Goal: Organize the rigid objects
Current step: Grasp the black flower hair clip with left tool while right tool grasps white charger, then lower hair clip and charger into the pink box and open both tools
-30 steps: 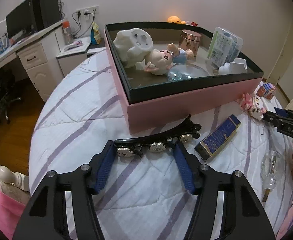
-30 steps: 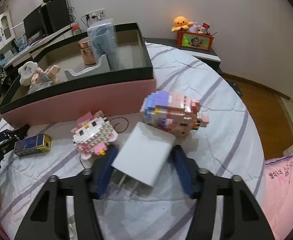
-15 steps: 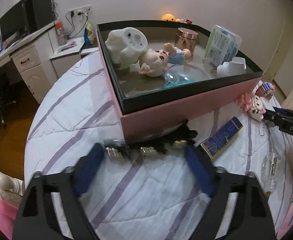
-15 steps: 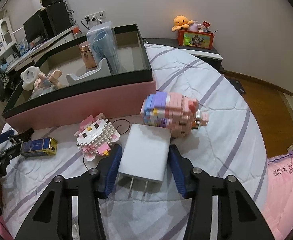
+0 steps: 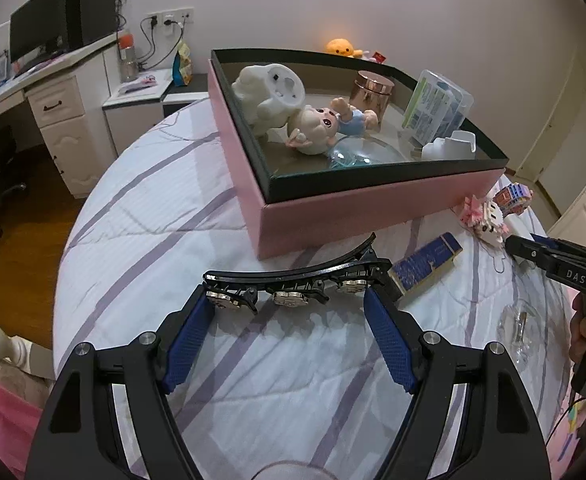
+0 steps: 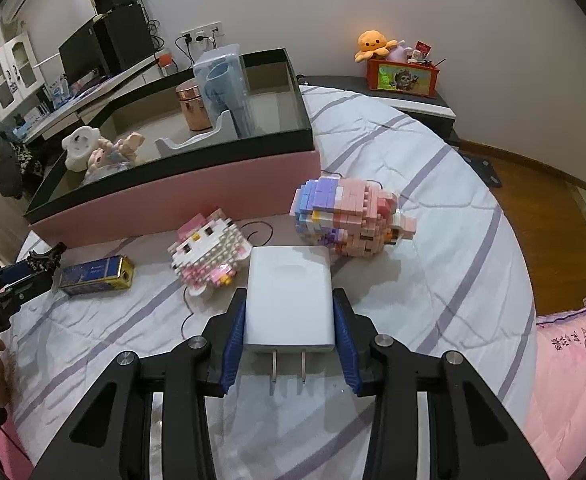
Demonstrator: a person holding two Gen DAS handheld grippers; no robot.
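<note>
A pink box with a black inner rim (image 5: 365,204) (image 6: 197,192) sits on the striped bedspread and holds a white toy, a doll (image 5: 321,124), a copper jar (image 5: 373,92) and a clear case. My left gripper (image 5: 289,304) is open, its blue pads either side of a black hair clip with metal studs (image 5: 293,284) lying on the bed. My right gripper (image 6: 289,308) is shut on a white plug charger (image 6: 289,300), prongs toward the camera, resting at the bed surface.
A blue and gold rectangular box (image 5: 425,264) (image 6: 93,276), a pink-white brick cat figure (image 6: 209,252), a pastel brick figure (image 6: 349,216) and a clear glass piece (image 5: 521,324) lie on the bed. A desk (image 5: 53,92) stands at left, a nightstand (image 6: 405,96) behind.
My right gripper has closed on the white charger and squared it between the pads. My left gripper pulled back, opened wide, then came forward around the hair clip again.
</note>
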